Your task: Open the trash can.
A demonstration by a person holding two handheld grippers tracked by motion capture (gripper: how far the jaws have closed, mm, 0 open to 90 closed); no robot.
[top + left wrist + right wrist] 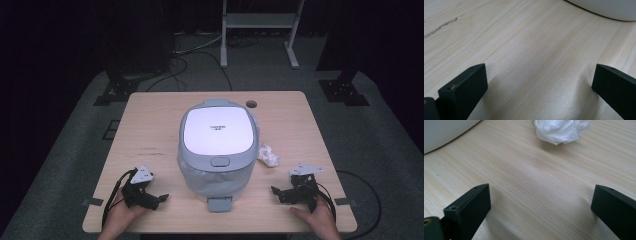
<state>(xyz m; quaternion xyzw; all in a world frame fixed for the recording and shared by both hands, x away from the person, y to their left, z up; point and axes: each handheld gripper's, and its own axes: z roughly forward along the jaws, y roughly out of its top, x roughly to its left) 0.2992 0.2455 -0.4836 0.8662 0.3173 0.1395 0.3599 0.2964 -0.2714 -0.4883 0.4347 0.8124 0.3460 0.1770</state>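
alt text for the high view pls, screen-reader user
A pedal bin with a closed white lid stands mid-table on a light wooden table, a crumpled white tissue just to its right. Near the front edge, a person's hands rest the open left gripper and right gripper on either side of the bin.

One pedal bin (218, 150) with a white lid stands on one wooden worktop (150, 130). One crumpled white tissue (268, 156) lies beside it. Two hand-held grippers rest there, left (156, 199) and right (280, 193).

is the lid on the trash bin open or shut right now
Shut. In the high view the bin's white lid lies flat on the bin, no gap showing inside.
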